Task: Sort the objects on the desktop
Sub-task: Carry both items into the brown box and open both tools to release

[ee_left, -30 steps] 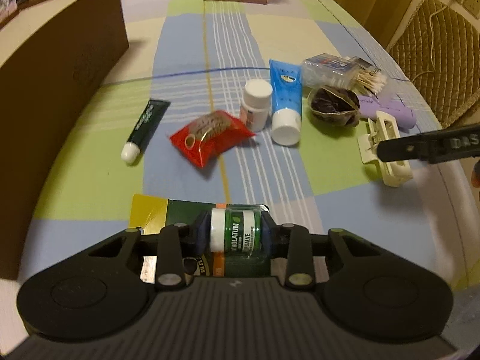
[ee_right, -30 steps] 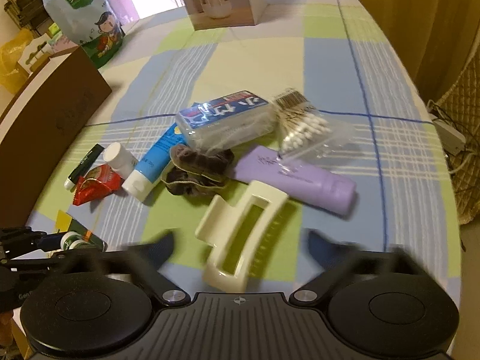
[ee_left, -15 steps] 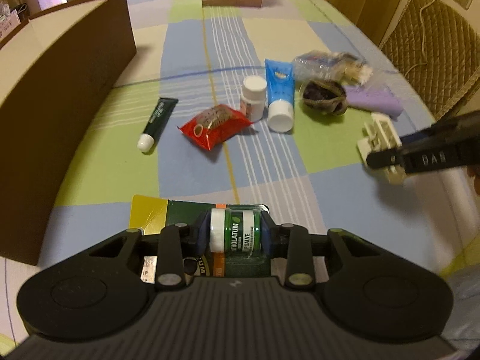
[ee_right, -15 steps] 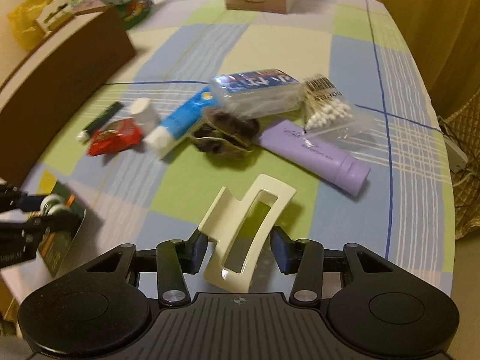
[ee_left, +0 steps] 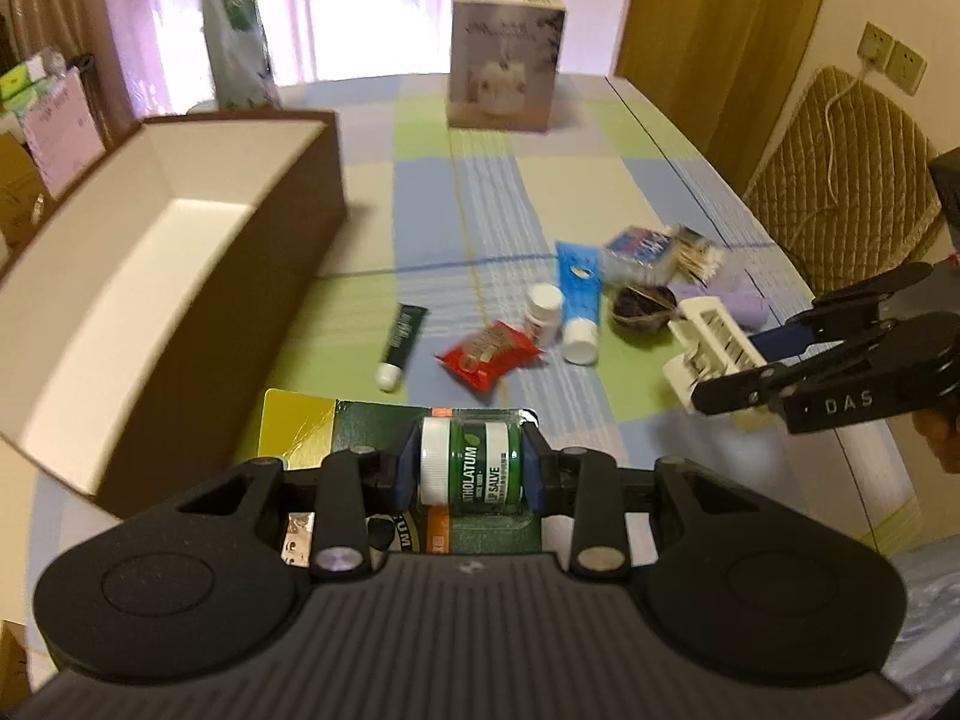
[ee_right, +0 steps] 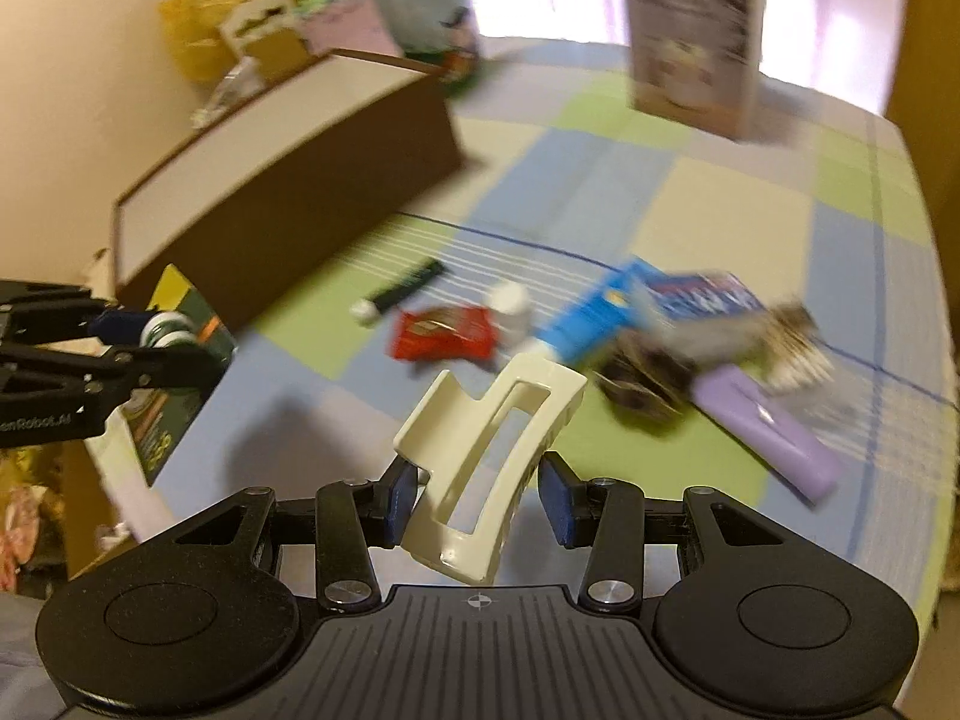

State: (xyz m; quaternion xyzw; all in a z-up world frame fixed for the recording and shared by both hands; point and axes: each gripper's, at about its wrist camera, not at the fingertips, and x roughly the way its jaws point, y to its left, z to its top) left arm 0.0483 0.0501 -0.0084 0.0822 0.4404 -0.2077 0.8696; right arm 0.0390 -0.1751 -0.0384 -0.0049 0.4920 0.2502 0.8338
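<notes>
My left gripper point(ee_left: 471, 471) is shut on a green lip salve pack point(ee_left: 471, 468) on its card, held above the table. It also shows in the right wrist view point(ee_right: 162, 330). My right gripper point(ee_right: 477, 495) is shut on a cream hair claw clip point(ee_right: 486, 456), lifted off the table; the clip also shows in the left wrist view point(ee_left: 711, 342). An open brown box point(ee_left: 180, 276) with a white inside stands at the left. On the table lie a dark green tube point(ee_left: 401, 337), a red packet point(ee_left: 487, 354), a small white bottle point(ee_left: 544, 312) and a blue tube point(ee_left: 579, 306).
A dark hair tie point(ee_left: 645, 307), a purple tube point(ee_right: 768, 426), a cotton swab bag point(ee_left: 699, 252) and a blue-labelled clear case point(ee_left: 639, 247) lie at the right. A printed carton point(ee_left: 507, 57) stands at the far end. A chair point(ee_left: 840, 180) is beyond the right table edge.
Both grippers have risen with their loads. The right gripper closed on the hair clip and lifted it. The brown box's open inside has come into view at the left.
</notes>
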